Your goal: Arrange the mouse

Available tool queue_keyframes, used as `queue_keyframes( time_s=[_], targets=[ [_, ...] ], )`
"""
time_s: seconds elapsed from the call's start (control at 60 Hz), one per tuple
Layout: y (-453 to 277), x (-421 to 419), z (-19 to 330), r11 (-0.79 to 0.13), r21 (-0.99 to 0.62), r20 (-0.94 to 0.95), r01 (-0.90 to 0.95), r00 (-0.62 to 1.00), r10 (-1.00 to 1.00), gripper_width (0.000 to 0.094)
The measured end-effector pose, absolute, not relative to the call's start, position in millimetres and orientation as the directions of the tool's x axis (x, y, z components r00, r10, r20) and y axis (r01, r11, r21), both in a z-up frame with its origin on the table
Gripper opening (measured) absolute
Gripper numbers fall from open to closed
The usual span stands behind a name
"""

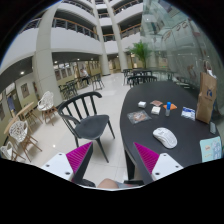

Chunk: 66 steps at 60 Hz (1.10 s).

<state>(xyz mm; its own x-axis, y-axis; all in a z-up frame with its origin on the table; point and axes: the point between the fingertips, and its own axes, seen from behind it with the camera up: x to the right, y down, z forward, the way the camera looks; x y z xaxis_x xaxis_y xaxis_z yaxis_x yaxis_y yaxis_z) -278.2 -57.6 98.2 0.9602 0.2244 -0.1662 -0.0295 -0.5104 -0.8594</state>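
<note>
gripper (110, 160) open; mouse (165, 137) beyond, long axis diagonal.

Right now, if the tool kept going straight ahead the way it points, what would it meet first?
Probably the black chair, straight beyond the open tool. The mouse lies off to the right on the round table, outside that line. Depth is unclear.

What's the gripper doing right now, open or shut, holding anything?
gripper: open, holding nothing; the mouse lies on the black table, ahead of it and apart from its fingers.
</note>
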Motion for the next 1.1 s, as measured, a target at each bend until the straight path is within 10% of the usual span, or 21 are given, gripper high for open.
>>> queue_keyframes(
  time_s=[1.1],
  targets=[
    [77, -73, -21, -0.687, -0.724, 0.004, 0.054, 0.997, 0.074, 0.0811]
  ],
)
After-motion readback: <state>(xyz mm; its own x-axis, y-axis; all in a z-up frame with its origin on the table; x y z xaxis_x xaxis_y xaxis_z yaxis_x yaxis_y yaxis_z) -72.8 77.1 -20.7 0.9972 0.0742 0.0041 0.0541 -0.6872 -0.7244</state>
